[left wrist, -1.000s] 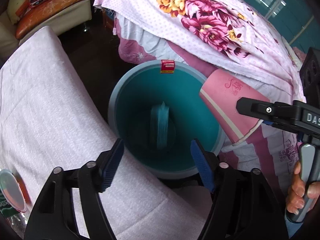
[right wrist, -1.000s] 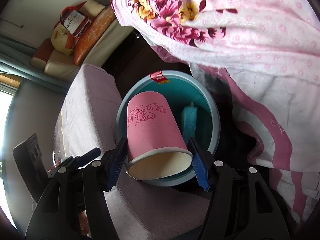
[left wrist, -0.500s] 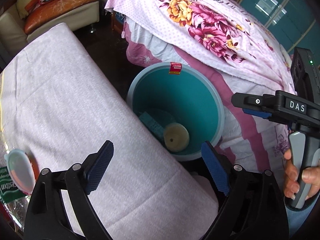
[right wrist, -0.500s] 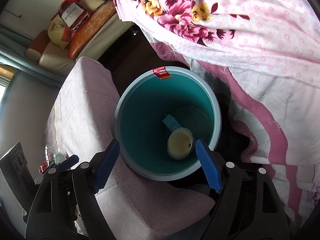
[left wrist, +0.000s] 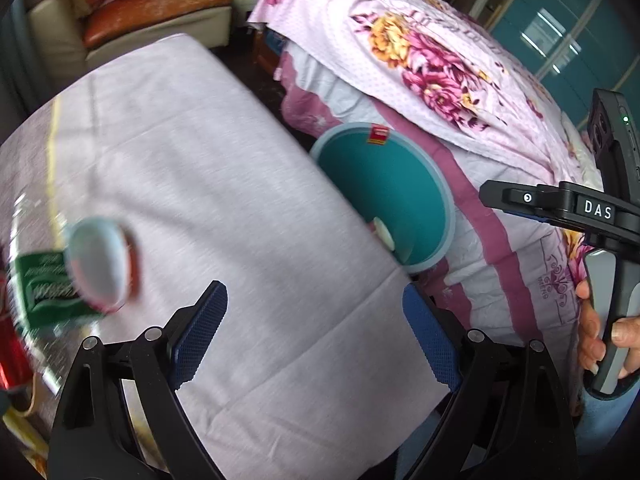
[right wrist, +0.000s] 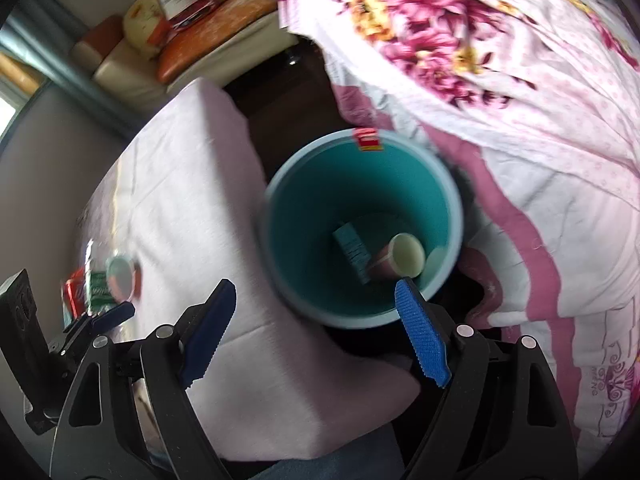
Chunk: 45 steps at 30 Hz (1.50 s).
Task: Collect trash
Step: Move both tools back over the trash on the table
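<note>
Between the cloth-covered table (right wrist: 180, 208) and the flowered bedspread (right wrist: 500, 60) we find the teal bin (right wrist: 304, 208), a round open-topped pail with a paler grey-blue rim and a small red label (right wrist: 368, 139) hanging over its far edge; down on its floor we make out the pink paper cup (right wrist: 400, 258) lying on its side, cream inside turned up toward us, a thin band near its lip; just beside it leans a flat teal packet (right wrist: 352, 252), close to the bin's own colour; a pale round patch sits against the wall by the cup, and we cannot tell what it is; our right gripper (right wrist: 316, 332) hangs above the near rim with its blue pads spread wide, having just been opening, and nothing between them; from the left wrist view we see the same bin (left wrist: 400, 184) partly hidden by the table edge, only a pale sliver of the cup (left wrist: 384, 236) showing; our left gripper (left wrist: 316, 336) is over the pale cloth (left wrist: 240, 200), its jaws likewise parted and just widened, empty; off to the left on the table, blurred, lies more trash: a round white-topped container (left wrist: 100, 264) with a reddish rim, touching a green wrapper (left wrist: 44, 292), and something red (left wrist: 10, 340) at the frame's edge; at far right we see a hand (left wrist: 604, 340) wrapped around the black handle of the other gripper; a cushioned sofa (left wrist: 152, 4) stands beyond the table.
</note>
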Each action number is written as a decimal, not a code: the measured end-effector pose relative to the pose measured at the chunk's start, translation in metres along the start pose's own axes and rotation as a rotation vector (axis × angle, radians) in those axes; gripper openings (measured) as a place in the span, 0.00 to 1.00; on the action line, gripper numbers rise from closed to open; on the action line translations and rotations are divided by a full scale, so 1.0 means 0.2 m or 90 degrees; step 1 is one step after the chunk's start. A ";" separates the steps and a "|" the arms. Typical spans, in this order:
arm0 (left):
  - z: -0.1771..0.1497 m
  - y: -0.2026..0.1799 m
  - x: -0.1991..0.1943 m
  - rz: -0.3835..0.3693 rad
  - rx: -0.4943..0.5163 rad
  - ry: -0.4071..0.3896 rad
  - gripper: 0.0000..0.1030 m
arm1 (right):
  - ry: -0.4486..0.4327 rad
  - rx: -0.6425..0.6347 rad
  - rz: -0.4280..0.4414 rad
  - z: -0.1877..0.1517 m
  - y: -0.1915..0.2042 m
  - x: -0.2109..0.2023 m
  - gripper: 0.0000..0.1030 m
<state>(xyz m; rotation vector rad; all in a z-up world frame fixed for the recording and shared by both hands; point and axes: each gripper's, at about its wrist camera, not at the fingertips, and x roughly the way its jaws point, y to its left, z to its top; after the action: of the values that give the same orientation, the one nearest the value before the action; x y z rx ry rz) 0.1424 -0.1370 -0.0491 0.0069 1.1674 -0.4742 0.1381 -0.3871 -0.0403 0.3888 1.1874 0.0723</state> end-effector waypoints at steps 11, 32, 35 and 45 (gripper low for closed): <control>-0.27 0.32 -0.31 0.041 -0.028 -0.021 0.87 | 0.079 -0.130 0.029 -0.22 0.48 0.05 0.77; -1.01 0.54 -0.55 0.098 0.001 0.072 0.87 | 0.221 -0.283 0.097 -0.67 0.99 0.11 0.77; -1.08 0.54 -0.50 0.094 0.006 0.103 0.87 | 0.228 -0.284 0.116 -0.69 1.01 0.11 0.77; -1.09 0.58 -0.37 0.025 -0.046 0.099 0.56 | 0.258 -0.242 0.155 -0.74 0.99 0.18 0.50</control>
<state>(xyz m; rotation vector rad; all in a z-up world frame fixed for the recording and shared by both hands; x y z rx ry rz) -0.0299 0.0470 -0.0992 0.0044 1.3338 -0.4017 0.0470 -0.1554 -0.0538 0.1827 1.4831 0.6028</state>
